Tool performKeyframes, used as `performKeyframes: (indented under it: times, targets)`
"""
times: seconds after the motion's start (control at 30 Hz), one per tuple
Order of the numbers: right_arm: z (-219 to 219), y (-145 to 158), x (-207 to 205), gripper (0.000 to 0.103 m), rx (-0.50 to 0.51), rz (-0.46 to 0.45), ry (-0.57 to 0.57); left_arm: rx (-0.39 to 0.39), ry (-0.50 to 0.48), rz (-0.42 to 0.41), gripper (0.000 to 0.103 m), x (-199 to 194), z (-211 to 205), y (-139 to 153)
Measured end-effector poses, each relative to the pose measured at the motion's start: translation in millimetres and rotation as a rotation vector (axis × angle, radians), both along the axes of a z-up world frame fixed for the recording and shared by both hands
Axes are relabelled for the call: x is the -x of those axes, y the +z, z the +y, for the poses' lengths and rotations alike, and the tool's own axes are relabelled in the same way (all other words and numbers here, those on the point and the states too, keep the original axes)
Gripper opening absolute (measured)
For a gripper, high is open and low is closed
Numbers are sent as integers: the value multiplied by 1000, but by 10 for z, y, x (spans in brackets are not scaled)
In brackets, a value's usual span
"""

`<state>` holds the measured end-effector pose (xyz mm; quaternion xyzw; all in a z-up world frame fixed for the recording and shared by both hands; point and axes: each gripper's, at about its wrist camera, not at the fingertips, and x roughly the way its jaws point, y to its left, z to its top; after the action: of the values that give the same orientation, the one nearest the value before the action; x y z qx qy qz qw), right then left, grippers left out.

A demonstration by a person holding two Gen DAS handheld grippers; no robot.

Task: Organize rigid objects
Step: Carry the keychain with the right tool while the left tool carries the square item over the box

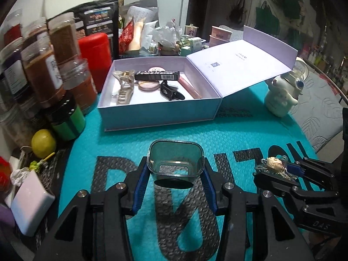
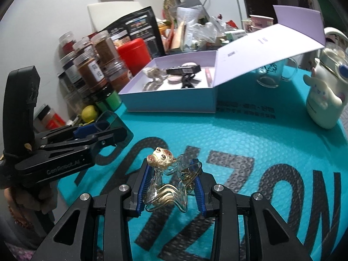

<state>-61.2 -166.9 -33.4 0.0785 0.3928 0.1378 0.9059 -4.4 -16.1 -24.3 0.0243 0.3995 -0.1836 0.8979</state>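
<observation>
My left gripper (image 1: pixel 175 169) is shut on a smoky clear square cup (image 1: pixel 175 159), held just above the teal mat; it also shows at the left of the right wrist view (image 2: pixel 108 126). My right gripper (image 2: pixel 173 174) is shut on a clear wavy hair clip with a cream animal head (image 2: pixel 162 159), seen at the right of the left wrist view (image 1: pixel 275 165). The open lilac box (image 1: pixel 158 114) stands ahead, holding a beige claw clip (image 1: pixel 124 87), a black tube (image 1: pixel 157 75), a black clip (image 1: pixel 171 92) and a pink stick (image 1: pixel 189 86).
Spice jars (image 1: pixel 43 71), a red canister (image 1: pixel 95 58), a green jar (image 1: pixel 67 121) and a lemon (image 1: pixel 43 143) crowd the left edge. A white character bottle (image 1: pixel 285 95) stands right of the box. A glass mug (image 2: pixel 274 74) sits under the box lid. Clutter lies behind.
</observation>
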Motion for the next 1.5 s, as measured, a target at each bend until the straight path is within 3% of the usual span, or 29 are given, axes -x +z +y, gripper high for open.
performKeyframes:
  times: [0.53, 0.97, 1.5]
  targets:
    - [267, 270, -207, 36, 26, -62, 91, -12, 58, -104, 46, 24, 207, 386]
    - [199, 548, -582, 36, 37, -105, 112, 0, 49, -148, 46, -402, 113, 633]
    - [124, 629, -1169, 36, 43, -110, 98, 6, 19, -138, 46, -1026, -45, 675]
